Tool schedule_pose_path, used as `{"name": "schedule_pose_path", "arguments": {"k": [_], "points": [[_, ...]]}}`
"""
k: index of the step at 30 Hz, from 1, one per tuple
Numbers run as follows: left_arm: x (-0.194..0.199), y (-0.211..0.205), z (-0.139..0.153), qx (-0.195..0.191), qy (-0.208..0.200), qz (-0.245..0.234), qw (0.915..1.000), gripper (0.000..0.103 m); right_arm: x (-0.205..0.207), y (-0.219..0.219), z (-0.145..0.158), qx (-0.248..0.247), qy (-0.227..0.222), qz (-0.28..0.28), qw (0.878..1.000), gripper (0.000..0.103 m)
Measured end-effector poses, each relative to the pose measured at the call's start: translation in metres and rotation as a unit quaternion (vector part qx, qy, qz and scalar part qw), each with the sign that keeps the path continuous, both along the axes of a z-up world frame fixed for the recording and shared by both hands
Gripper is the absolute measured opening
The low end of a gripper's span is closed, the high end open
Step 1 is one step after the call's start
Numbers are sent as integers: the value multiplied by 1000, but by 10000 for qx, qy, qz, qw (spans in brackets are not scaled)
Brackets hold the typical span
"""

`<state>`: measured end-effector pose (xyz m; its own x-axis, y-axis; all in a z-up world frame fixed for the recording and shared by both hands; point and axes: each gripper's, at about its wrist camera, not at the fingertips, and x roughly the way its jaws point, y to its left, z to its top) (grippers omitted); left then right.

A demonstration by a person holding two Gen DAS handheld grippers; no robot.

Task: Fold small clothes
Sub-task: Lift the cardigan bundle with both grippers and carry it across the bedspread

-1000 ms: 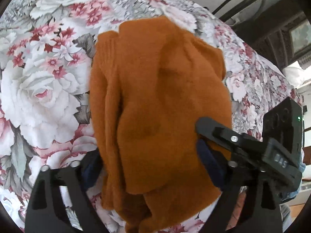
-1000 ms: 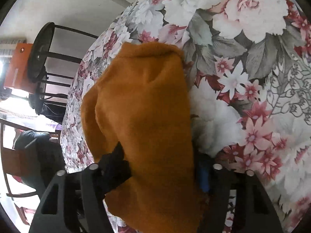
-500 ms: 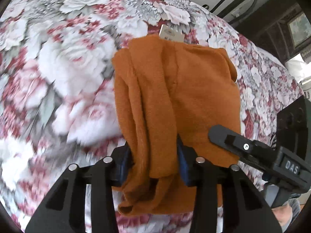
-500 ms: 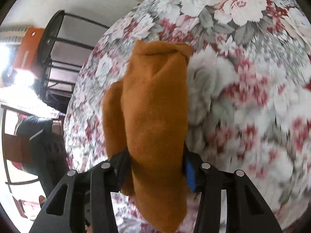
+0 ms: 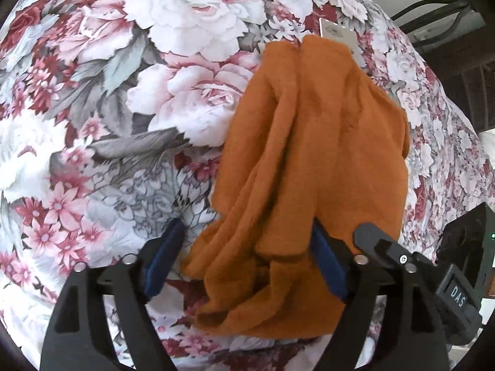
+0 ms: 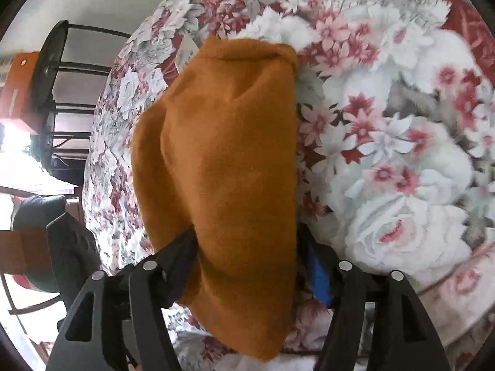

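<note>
An orange knitted garment (image 5: 312,160) lies bunched on a flowered bedspread (image 5: 130,99), doubled over in thick, soft folds with rumpled edges; a white tag (image 5: 337,35) shows at its far end. The left gripper (image 5: 247,256) is opening, its blue pads (image 5: 164,259) spread, the left pad clear of the cloth between them. The right gripper (image 6: 247,256) is also opening, with the garment's near end between its fingers.

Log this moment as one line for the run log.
stage: fold release | orange garment bunched on floral bedspread | left gripper opening, cloth between | right gripper opening, cloth between
</note>
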<state>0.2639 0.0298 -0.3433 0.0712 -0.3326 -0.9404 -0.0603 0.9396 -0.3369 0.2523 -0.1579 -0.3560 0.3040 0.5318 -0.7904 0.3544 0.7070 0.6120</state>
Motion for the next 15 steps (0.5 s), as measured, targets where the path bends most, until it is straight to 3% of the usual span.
{"name": "schedule_pose_path", "arguments": {"k": [1,3,4,5,8,12,15], "points": [[4,-6,-1,38,-7,17,10000,85,2,0,-1,-33,-29,84,10000,65],[8,-12,-1,154,-145,-28,9998,81,3,1,0,-108,-102,250,9996,53],[9,-16,3,156,-291,-110,9994,74,4,1,3,-139,-158,279,9994,50],[10,-20,7,24,-366,-209,9991,51,2,3,10,-209,-298,321,9988,46],[6,-30,27,193,-715,-496,9960,36,1,11,31,-457,-700,555,9950,43],[-7,-28,49,228,-949,-514,9939,32,-5,16,53,-425,-993,542,9927,42],[-19,-17,73,221,-1177,-407,9920,32,-17,17,68,-140,-1198,512,9914,42]]}}
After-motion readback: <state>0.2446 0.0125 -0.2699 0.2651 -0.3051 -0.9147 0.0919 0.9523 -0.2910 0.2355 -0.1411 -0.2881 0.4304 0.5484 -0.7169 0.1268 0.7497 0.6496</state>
